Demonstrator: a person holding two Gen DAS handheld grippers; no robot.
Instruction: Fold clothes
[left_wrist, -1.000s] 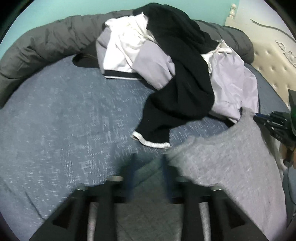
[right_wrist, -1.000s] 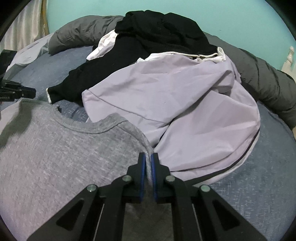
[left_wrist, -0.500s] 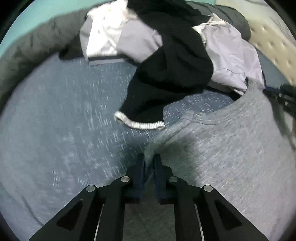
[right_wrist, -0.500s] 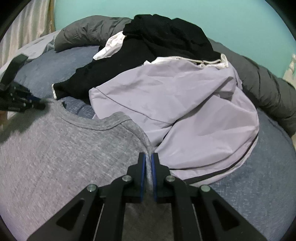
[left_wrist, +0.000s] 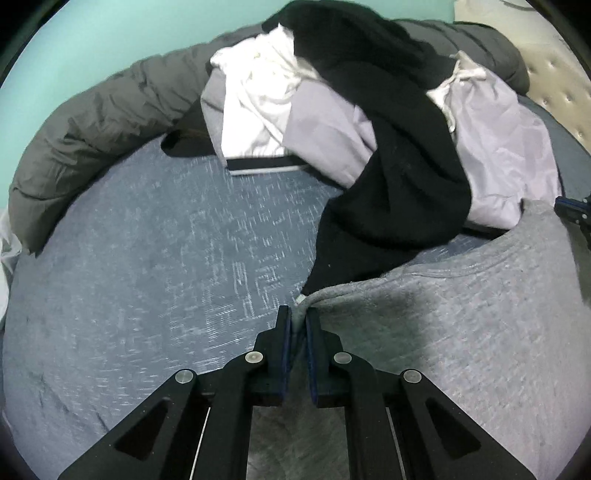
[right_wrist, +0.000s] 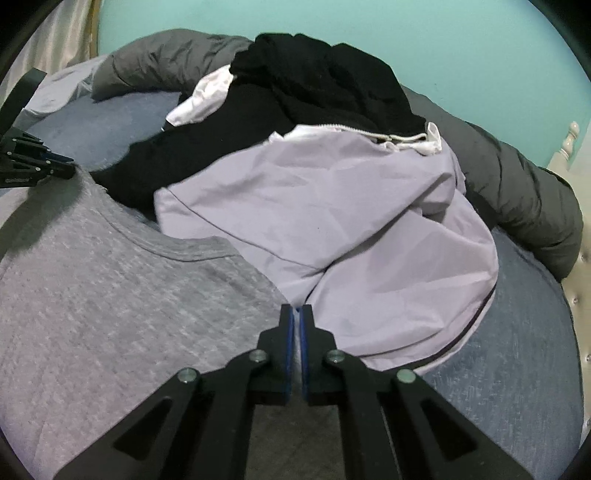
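Blue woven bedsheet (left_wrist: 155, 280) under both tools' pinched heathered-grey knit shirt (right_wrist: 103, 280).

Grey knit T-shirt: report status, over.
Left gripper and right gripper shut on grey knit T-shirt, one shoulder each. Shirt spread between them. Lilac jacket and black garment crowd collar.

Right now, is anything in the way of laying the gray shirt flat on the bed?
Yes. Both grippers, left gripper and right gripper, hold the gray shirt, but the black garment and lilac jacket crowd its collar edge.
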